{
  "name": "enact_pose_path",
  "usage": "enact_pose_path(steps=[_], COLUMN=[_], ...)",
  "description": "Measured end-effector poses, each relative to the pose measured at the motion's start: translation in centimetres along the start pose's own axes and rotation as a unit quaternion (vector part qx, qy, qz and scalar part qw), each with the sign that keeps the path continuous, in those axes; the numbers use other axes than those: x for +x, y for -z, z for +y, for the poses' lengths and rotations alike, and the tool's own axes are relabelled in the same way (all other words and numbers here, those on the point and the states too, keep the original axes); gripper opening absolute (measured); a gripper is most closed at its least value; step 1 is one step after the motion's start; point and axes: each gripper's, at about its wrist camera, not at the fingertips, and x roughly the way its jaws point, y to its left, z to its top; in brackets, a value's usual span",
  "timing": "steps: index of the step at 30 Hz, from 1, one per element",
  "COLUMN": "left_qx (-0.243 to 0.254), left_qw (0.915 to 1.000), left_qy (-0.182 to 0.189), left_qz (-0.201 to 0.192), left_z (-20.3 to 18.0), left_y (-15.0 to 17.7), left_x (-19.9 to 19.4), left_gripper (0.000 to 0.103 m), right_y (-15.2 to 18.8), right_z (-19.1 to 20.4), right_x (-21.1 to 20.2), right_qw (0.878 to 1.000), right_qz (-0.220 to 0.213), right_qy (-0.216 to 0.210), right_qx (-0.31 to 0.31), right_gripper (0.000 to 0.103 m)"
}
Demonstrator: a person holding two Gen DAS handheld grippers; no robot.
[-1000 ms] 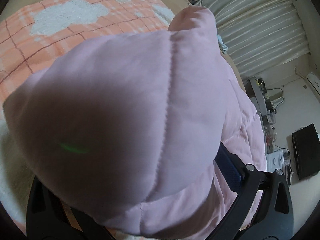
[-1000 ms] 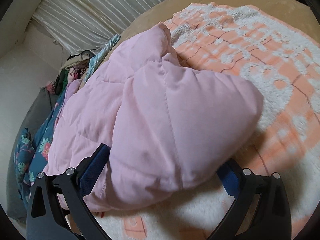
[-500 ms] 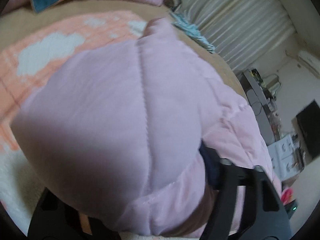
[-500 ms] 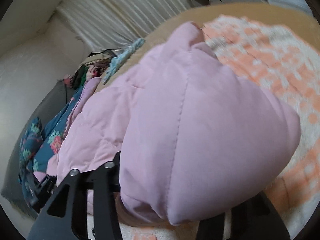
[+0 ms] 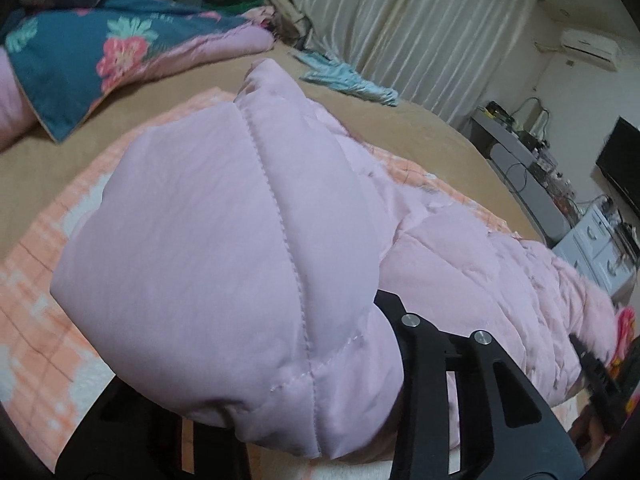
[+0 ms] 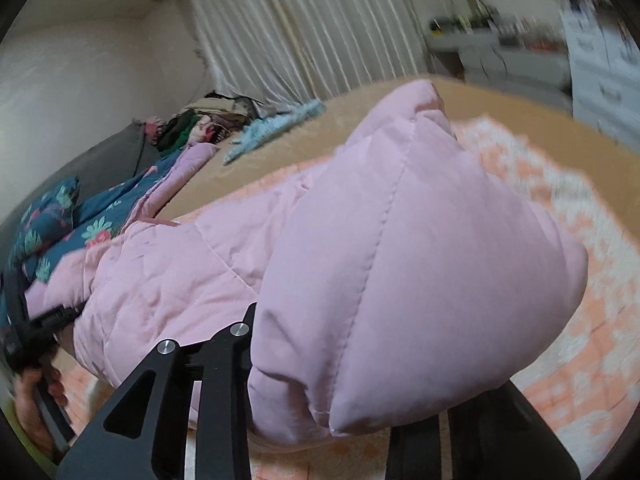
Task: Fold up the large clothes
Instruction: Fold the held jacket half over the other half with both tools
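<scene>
Left wrist view: my left gripper is closing on the pink puffer jacket, which lies over the orange blanket. It looks light, soft and slippery.

Right wrist view: my right gripper is closing on another padded corner; I judge a stitched seam the surest hold.

Matte-black handheld grippers, each built from angular cut-out plates.
Left gripper shows silver screws at 4 o'clock; right gripper repeats them at 8 o'clock.
</scene>
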Motion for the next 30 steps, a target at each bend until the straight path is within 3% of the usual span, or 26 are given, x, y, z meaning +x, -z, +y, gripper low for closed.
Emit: enact_pose_path(steps=[5,11,30], left_qx=[0.025,0.042,0.070], left_qw=[0.9996,0.9990,0.9975], left_qy=[0.003,0.007,0.013], left_qz=[-0.013,-0.011,0.005], left_z=[-0.5,-0.1,2.0], left_y=[-0.4,0.5,3.4], left_x=[-2.5,-5.3,-9.4], left_gripper=[0.028,0.028,0.028], right_y=[0.4,1.8,6.8], right_z=[3.2,4.3,4.0], right_x=[-3.4,-6.4,-12.5], right_qw=[0.998,0.996,0.998], right_qz=[-0.034,-0.038,-0.019], right_qy=[-0.002,0.001,0.020], right_qx=[-0.060,-0.086,-0.051], right_gripper=[0.027,0.027,0.027])
